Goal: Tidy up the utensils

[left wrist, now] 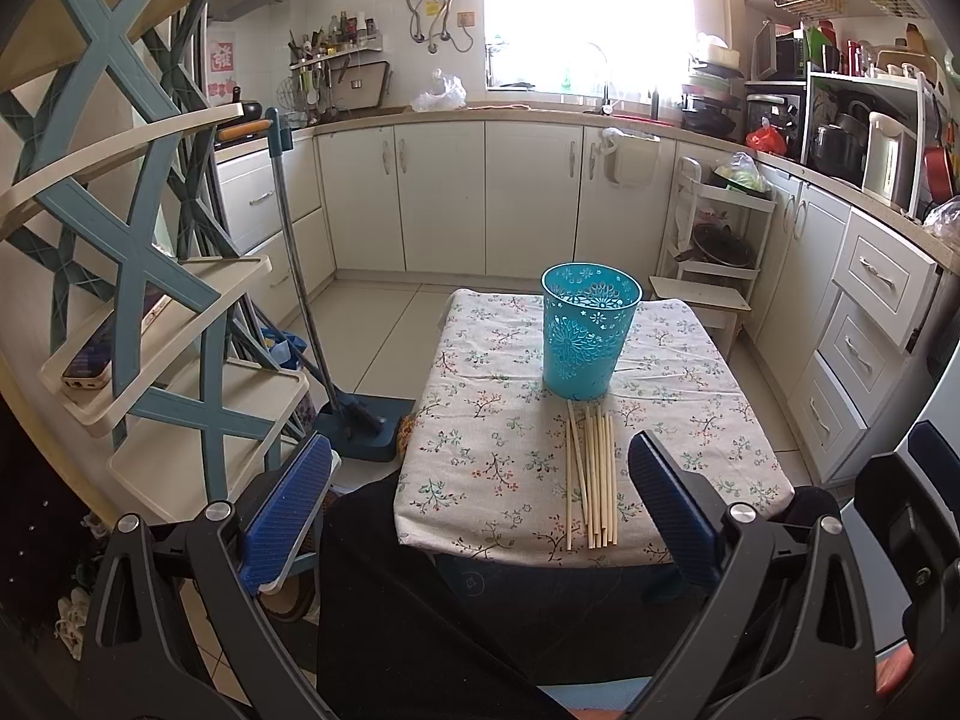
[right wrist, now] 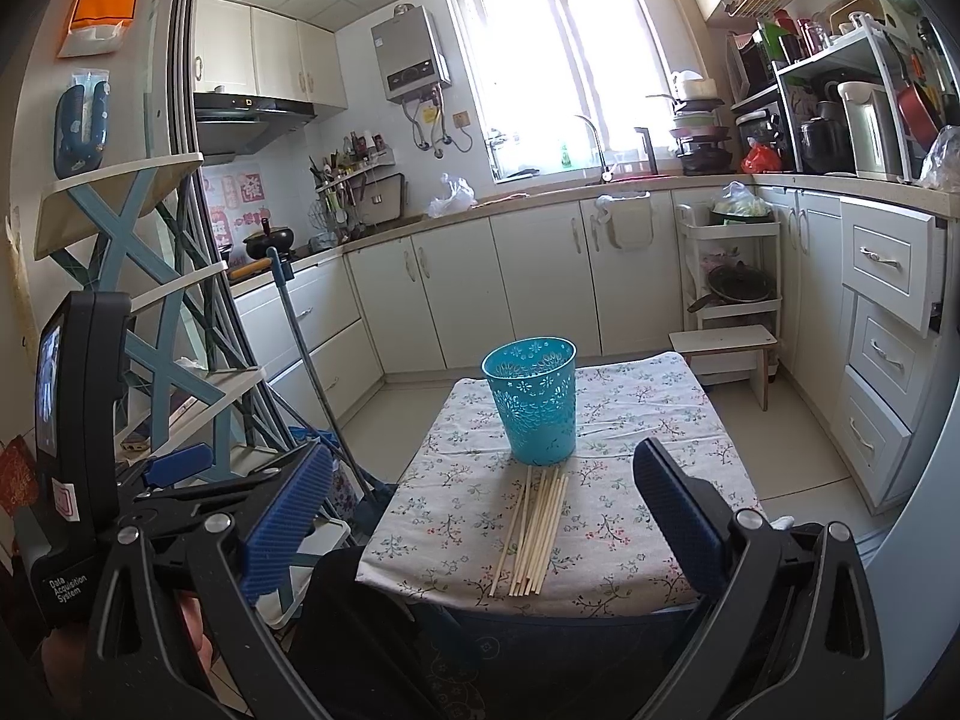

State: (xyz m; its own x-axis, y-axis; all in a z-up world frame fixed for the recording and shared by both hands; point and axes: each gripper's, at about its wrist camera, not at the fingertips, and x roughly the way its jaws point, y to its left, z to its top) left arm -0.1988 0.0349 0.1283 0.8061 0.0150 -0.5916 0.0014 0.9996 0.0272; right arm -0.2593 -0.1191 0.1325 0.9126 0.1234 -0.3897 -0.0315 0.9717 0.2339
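Observation:
Several pale wooden chopsticks lie in a loose bundle on a small table covered with a floral cloth. Just behind them stands an upright, empty-looking turquoise perforated plastic cup. My left gripper hangs open before the table's near edge, well back from the chopsticks, with nothing between its blue pads. In the right wrist view the same chopsticks and cup appear, and my right gripper is open and holds nothing, also short of the table.
A blue and cream tiered rack stands close on the left, with a blue mop leaning beside the table. White cabinets line the back and right. A small white stool sits beyond the table. The left gripper's body shows at far left.

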